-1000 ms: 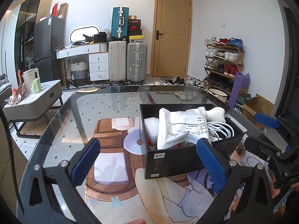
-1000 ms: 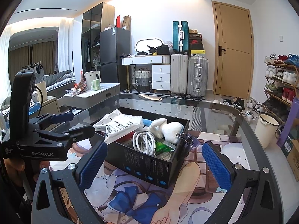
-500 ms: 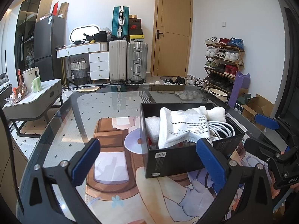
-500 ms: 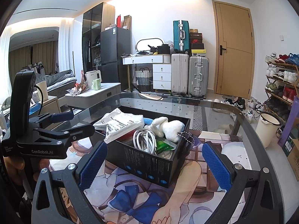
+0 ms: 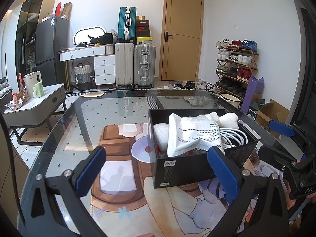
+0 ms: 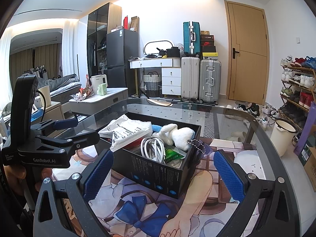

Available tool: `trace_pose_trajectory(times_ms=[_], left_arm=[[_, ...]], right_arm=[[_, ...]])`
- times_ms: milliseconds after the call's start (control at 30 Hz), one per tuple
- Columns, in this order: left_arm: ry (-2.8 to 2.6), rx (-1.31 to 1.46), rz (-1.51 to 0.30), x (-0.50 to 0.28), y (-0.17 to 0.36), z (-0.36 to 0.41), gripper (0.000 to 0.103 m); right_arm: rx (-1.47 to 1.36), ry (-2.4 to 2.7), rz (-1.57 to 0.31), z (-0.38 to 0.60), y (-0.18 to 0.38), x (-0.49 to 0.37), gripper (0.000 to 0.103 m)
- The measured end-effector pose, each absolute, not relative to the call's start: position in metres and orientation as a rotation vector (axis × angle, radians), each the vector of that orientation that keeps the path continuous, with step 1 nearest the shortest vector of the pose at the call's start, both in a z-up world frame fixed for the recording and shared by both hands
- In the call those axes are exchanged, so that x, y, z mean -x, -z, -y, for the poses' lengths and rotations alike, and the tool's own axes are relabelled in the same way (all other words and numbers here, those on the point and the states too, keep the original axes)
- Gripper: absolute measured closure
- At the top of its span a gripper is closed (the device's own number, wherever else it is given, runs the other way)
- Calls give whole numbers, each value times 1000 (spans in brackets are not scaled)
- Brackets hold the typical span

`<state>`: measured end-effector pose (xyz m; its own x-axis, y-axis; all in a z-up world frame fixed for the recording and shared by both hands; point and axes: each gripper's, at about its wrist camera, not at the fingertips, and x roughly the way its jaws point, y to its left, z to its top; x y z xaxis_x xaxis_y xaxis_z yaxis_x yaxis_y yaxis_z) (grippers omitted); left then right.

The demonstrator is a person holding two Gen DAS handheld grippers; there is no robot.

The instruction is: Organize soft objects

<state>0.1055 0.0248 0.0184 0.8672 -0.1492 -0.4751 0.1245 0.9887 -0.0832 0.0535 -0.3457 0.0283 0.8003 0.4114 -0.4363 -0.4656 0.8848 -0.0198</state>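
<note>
A black box (image 5: 189, 167) (image 6: 154, 169) stands on the glass table. It holds a white printed pouch (image 5: 194, 135) (image 6: 126, 131), a white plush toy (image 5: 223, 118) (image 6: 177, 133), a white coiled cable (image 5: 233, 134) (image 6: 153, 148), white foam (image 5: 161, 133) and a green packet (image 6: 173, 154). My left gripper (image 5: 156, 169) is open and empty, just in front of the box's near left corner. My right gripper (image 6: 164, 173) is open and empty, its fingers either side of the box's near wall. Each gripper shows in the other's view (image 5: 284, 138) (image 6: 65, 130).
The table (image 5: 83, 122) has a printed cartoon mat (image 5: 118, 177) under the glass. A low white side table (image 5: 35, 106) stands at the left. Suitcases (image 5: 134, 65), a door (image 5: 181, 35) and a shoe rack (image 5: 235, 67) line the far wall. A bucket (image 6: 282, 134) stands right.
Almost nothing has moved. The box sits very slightly further from the left gripper's view than a second ago; both grippers stay open and empty.
</note>
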Motion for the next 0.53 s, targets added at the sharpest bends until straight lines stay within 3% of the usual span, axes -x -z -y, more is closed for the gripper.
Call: trace_pose_trajectory(times_ms=[533], left_arm=[[140, 59, -493, -102, -18, -28, 0]], right_arm=[[128, -473, -438, 345, -28, -52, 0]])
